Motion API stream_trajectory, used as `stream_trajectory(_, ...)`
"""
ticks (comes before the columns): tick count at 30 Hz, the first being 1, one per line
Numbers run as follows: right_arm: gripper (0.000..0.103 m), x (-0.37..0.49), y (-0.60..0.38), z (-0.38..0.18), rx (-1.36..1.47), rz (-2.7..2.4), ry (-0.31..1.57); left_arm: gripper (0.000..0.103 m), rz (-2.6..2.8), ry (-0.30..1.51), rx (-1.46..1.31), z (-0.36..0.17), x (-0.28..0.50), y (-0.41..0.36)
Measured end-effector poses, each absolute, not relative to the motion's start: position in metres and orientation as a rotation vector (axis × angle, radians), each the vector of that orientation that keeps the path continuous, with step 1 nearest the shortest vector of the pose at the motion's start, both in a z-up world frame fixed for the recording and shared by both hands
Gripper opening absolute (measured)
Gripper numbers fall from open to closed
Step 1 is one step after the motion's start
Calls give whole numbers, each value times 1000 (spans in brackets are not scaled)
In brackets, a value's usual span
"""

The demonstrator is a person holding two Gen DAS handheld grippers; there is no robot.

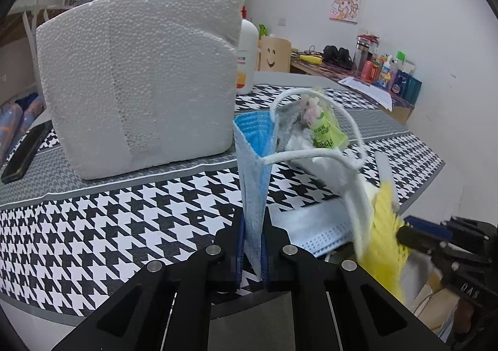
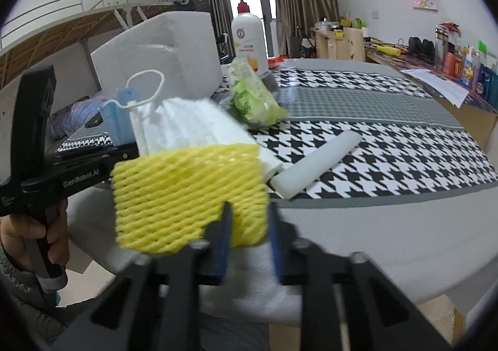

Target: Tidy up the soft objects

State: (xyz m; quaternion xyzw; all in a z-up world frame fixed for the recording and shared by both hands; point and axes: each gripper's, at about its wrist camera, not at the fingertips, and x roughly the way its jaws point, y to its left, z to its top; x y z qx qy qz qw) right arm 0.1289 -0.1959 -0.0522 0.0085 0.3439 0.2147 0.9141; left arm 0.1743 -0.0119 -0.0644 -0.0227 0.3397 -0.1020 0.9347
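My left gripper [image 1: 252, 245] is shut on a folded blue face mask [image 1: 253, 164] that stands upright above the table, its white ear loop [image 1: 311, 120] arching right. My right gripper [image 2: 249, 226] is shut on a yellow foam net sleeve [image 2: 186, 192] near the table's front edge, with a white mask [image 2: 190, 124] resting against it. The yellow sleeve [image 1: 384, 223] and the right gripper [image 1: 435, 245] also show at the lower right of the left wrist view. Another pale blue mask [image 1: 314, 229] lies flat on the table. A white foam tube [image 2: 317, 161] lies on the cloth.
A large white styrofoam block [image 1: 137, 80] stands on the houndstooth tablecloth [image 1: 109, 217]. A green snack packet [image 2: 252, 95], a pump bottle [image 2: 249, 36] and a black phone [image 1: 25, 152] are on the table. A cluttered shelf [image 1: 382, 67] runs along the right wall.
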Motion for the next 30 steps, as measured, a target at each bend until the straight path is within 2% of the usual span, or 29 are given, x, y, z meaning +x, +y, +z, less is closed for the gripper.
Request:
stream_trajectory(6,8,131,-207,-41,43,423,663,5,-206,664,-59,-54,170,-8)
stream_trajectory(18,8,145,-236,-6,90,313,556,5,-100,523,-76,-11,155,26)
stream_trajectory(30,8,146,-232,-3,98,313,531,5,24,354,18,27,149,27)
